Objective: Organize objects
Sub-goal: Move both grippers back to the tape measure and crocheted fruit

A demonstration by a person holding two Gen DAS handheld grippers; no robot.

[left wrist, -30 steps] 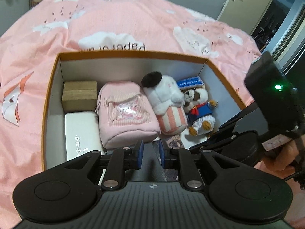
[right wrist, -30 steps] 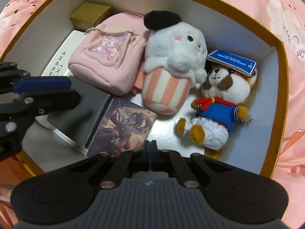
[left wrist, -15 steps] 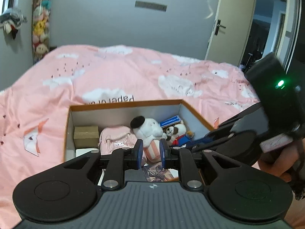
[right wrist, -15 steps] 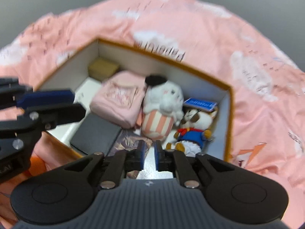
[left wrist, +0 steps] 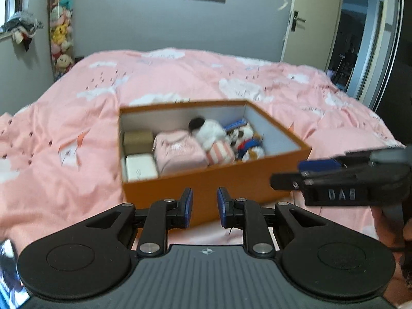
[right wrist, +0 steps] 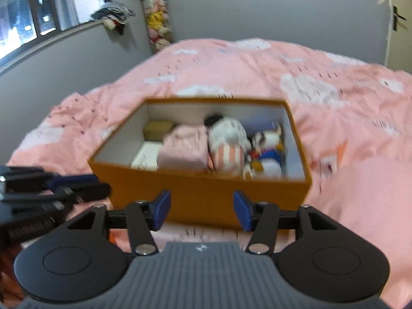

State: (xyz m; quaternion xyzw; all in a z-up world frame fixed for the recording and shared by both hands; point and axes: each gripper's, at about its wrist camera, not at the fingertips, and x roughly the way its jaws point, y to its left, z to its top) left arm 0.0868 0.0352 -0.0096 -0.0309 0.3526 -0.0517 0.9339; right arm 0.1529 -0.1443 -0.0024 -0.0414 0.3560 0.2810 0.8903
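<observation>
- While both are held clear, the left gripper (left wrist: 204, 207) is slightly parted and the right gripper (right wrist: 202, 209) is spread, empty.
- Soft, light toys are probably packed inside the orange cardboard box (left wrist: 221, 177); its stiff side walls are best gripped.

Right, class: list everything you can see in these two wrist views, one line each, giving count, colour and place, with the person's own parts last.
Open cardboard box: 1, orange outside, white inside, on the bed.
Small cardboard carton: 1, tan, box's far-left corner.
Flat rectangular case: 1, white, near-left in box.
Fabric pouch: 1, pink, box middle.
Plush in striped cup: 1, white with black ear, right of pouch.
Dog plush: 1, brown-white, blue outfit, box's right end.
Quilt with cloud print: 1, pink, covering bed.
Hanging plush toys: several, mixed colours, wall corner.
Door: 1, cream, far right.
Left gripper: 1, black, blue pads, open, before box.
Right gripper: 1, same, open.
</observation>
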